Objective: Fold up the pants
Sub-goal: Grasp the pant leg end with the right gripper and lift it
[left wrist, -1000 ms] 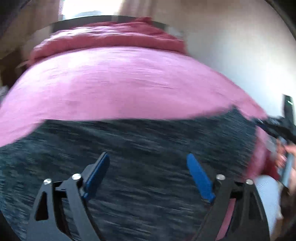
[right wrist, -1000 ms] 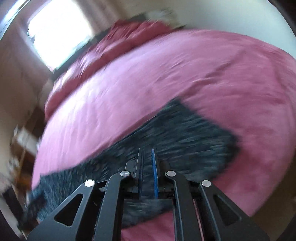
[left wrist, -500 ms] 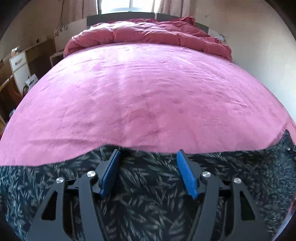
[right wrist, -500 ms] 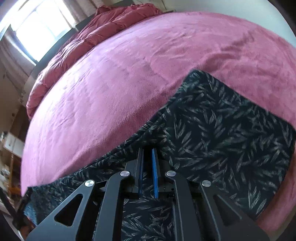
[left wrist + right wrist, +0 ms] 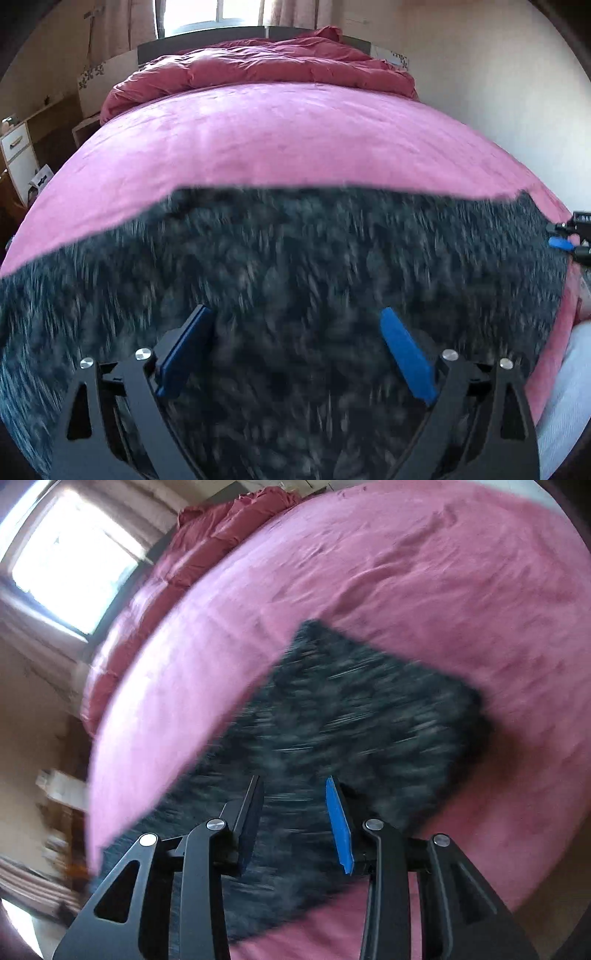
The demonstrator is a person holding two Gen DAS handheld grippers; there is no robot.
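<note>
One pair of pants (image 5: 295,295), dark with a pale leaf print, lies flat on one pink bed (image 5: 280,140). Two claws hang over it.

The left claw (image 5: 295,354) stands wide, its jaws having just been opening; the pants spread under and ahead of it, blurred, and nothing is gripped between its two blue pads (image 5: 404,356). The far edge of the pants runs straight across ahead of this claw, with bare pink sheet beyond. To its right, at the pants' right end, the tip of the right claw (image 5: 561,242) shows.

The right claw (image 5: 293,823) is partly open, its jaws having just been opening too. The pants (image 5: 351,720) lie below and ahead of it, and no cloth is pinched between the pads.

One crumpled red duvet (image 5: 258,62) is heaped at the far end of the bed, ahead of both claws, below one bright window (image 5: 214,13). A white drawer unit (image 5: 16,155) stands far to the left of the left claw. Nothing lies on top of the pants.
</note>
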